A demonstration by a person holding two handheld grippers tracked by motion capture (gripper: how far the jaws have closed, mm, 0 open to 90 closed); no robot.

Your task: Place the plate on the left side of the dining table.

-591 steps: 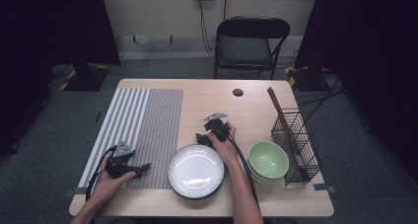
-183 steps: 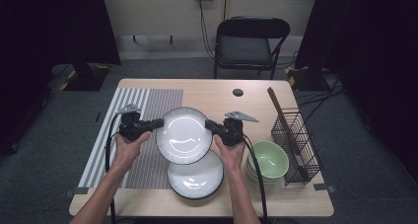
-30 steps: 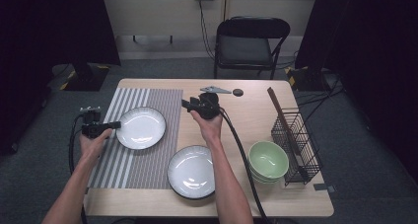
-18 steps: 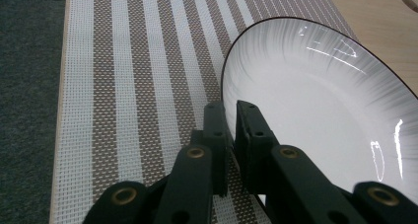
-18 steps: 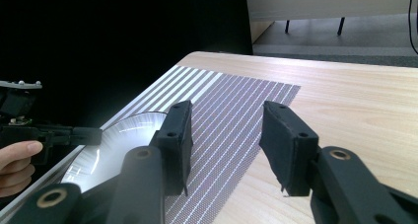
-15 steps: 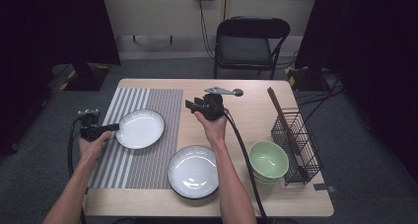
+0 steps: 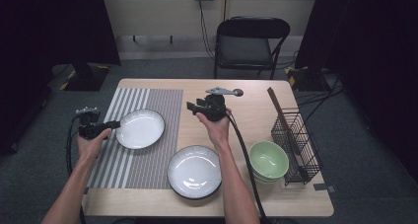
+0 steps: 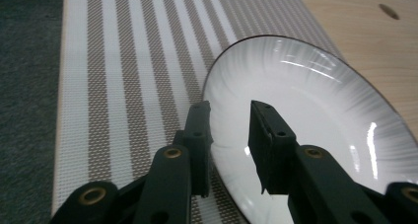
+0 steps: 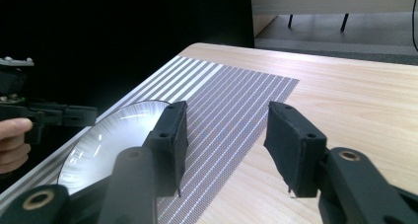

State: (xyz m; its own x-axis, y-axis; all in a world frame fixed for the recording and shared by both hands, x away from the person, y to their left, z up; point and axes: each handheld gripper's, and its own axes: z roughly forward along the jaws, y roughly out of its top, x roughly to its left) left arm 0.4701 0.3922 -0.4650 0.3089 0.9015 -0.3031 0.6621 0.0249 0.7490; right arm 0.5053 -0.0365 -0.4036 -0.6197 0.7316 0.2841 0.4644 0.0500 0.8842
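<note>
The left gripper [image 7: 112,125] was held low at the left, pointing to the right, its jaws just having opened a little and standing apart. The right gripper [image 7: 191,107] was raised farther forward on an outstretched forearm, pointing left, its jaws having just been opening, with nothing between them.

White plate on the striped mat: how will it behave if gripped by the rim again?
The white plate looks glazed and glossy, so probably slippery between pads. It appears rigid ceramic, likely heavy-ish and breakable if dropped. Held by one edge, as the left hand-held gripper straddles it, it would probably tend to droop; the striped mat may resist sliding.
</note>
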